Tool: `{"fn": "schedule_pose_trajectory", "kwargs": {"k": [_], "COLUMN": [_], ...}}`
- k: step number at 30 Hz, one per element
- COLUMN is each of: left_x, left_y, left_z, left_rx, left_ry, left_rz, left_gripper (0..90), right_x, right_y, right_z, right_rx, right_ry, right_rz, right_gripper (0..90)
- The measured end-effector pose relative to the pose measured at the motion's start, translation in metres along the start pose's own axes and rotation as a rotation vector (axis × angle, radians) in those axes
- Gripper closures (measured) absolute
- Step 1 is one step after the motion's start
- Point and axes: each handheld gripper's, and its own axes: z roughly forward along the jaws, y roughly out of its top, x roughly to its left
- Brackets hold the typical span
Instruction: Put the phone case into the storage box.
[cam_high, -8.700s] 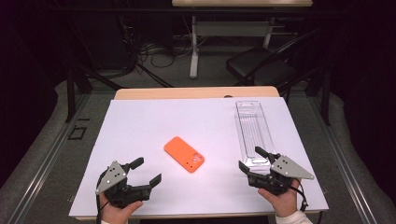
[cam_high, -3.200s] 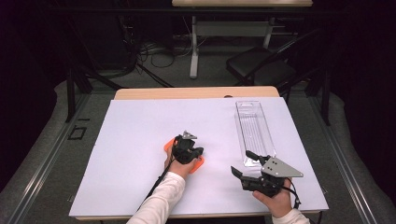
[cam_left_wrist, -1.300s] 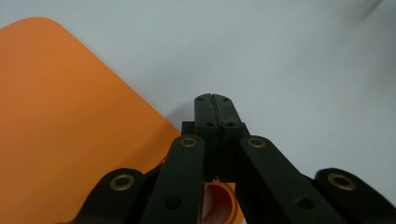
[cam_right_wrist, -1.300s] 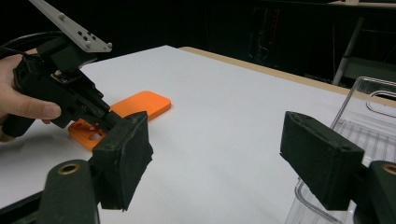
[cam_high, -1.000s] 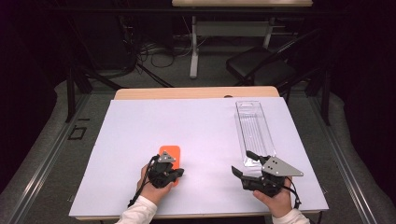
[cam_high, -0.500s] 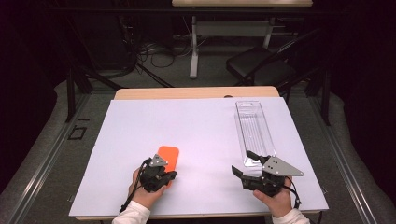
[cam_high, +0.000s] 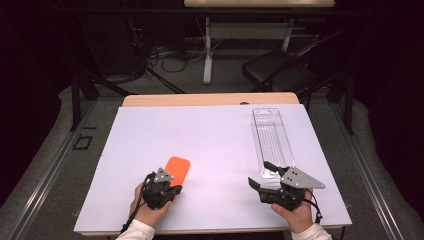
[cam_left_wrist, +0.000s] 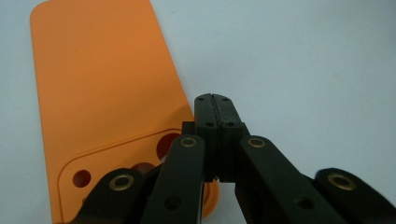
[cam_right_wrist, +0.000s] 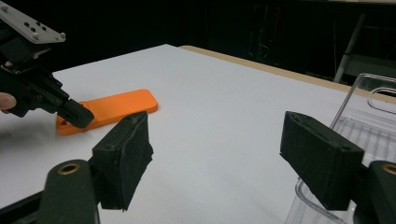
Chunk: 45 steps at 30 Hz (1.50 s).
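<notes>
Orange and flat, the phone case (cam_high: 178, 168) lies on the big white sheet (cam_high: 210, 135) that covers the table (cam_high: 210, 99). It is near the front edge, on the left side. In the left gripper view you can see little round holes at the near end of the case.

The left gripper (cam_high: 169, 190) is right at the near end of the case. Its two black jaws are pressed tight together, with nothing between them. In the left gripper view the tips (cam_left_wrist: 214, 108) sit just beside the right edge of the case, over the white sheet. I cannot tell if they touch the case. A hand (cam_high: 145, 210) holds this gripper from below.

The right gripper (cam_high: 261, 175) is well apart from the case, over on the right side of the sheet. Its jaws stand wide apart and hold nothing. A clear plastic tray (cam_high: 272, 140) lies on the sheet just beside it, stretching away toward the back of the table. In the right gripper view the tray (cam_right_wrist: 373, 126) is by the right-hand jaw.
</notes>
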Motion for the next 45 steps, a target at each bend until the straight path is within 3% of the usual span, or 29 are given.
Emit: {"fn": "schedule_pose_trajectory", "kwargs": {"k": [5,9,14,21,30,40,45], "left_x": [0.002,0.000,0.001,0.000,0.001,0.004,0.005], "left_y": [-0.001,0.000,0.000,0.000,0.000,0.002,0.002], "left_z": [-0.003,-0.005,-0.006,-0.007,-0.008,-0.012,-0.012], "left_rx": [0.013,0.030,0.036,0.039,0.032,-0.025,-0.069], "left_ry": [0.020,0.061,0.082,0.120,0.126,0.095,0.107], "left_rz": [-0.027,-0.067,-0.112,-0.123,-0.119,-0.129,-0.121], "left_gripper": [90.0,90.0,90.0,90.0,89.9,74.8,62.8], "right_x": [0.000,0.000,0.001,0.001,0.000,0.000,0.000], "right_y": [0.000,0.000,0.001,0.000,0.000,0.000,0.000], "right_z": [0.000,0.000,-0.001,0.000,0.000,0.000,0.001], "right_rx": [0.000,0.003,0.002,-0.002,0.004,0.010,0.009], "right_ry": [0.000,0.000,0.000,0.004,0.007,0.008,0.010], "right_rz": [-0.001,-0.002,-0.006,-0.008,-0.007,-0.008,-0.008], "right_gripper": [23.8,23.8,23.8,23.8,23.8,23.9,23.8]}}
